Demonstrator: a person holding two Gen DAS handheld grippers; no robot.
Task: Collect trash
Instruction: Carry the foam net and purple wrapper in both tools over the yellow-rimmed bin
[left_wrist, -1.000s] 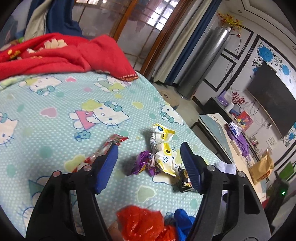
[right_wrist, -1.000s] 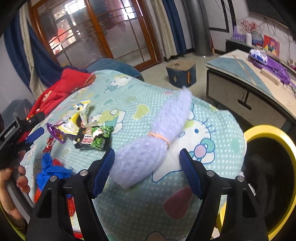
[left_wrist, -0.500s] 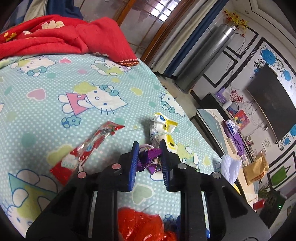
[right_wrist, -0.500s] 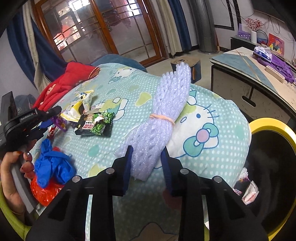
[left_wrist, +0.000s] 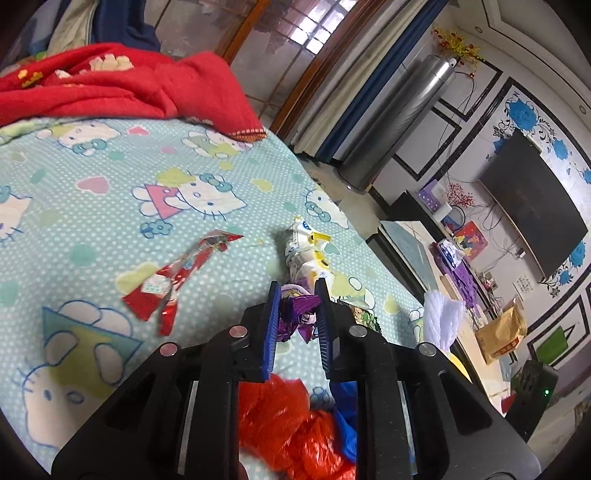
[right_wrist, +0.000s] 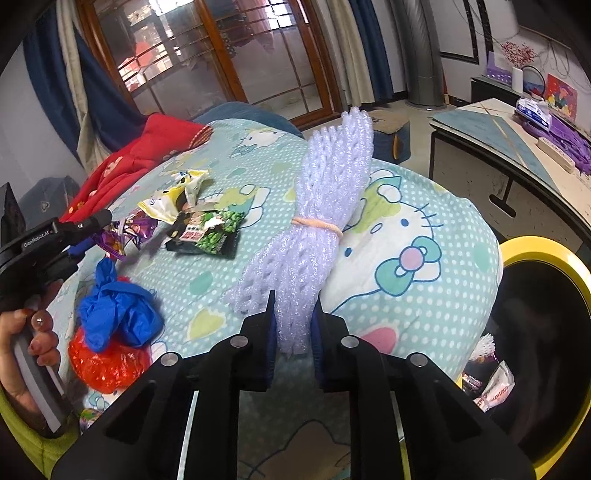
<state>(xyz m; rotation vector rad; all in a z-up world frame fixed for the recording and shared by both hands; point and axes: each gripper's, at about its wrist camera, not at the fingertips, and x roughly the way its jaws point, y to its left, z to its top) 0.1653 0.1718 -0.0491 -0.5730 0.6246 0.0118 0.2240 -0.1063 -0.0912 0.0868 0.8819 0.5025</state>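
Pinching a crumpled purple wrapper (left_wrist: 295, 310) on the cartoon-print bedspread (left_wrist: 110, 206), the left gripper (left_wrist: 295, 295) has just been closing, its blue pads pressed on the foil; a red wrapper (left_wrist: 177, 277) lies just beside. The right gripper (right_wrist: 293, 317), also just closing, clamps the near end of a lavender foam net bundle (right_wrist: 321, 206); a yellow-rimmed bin (right_wrist: 546, 332) stands beside the bed.
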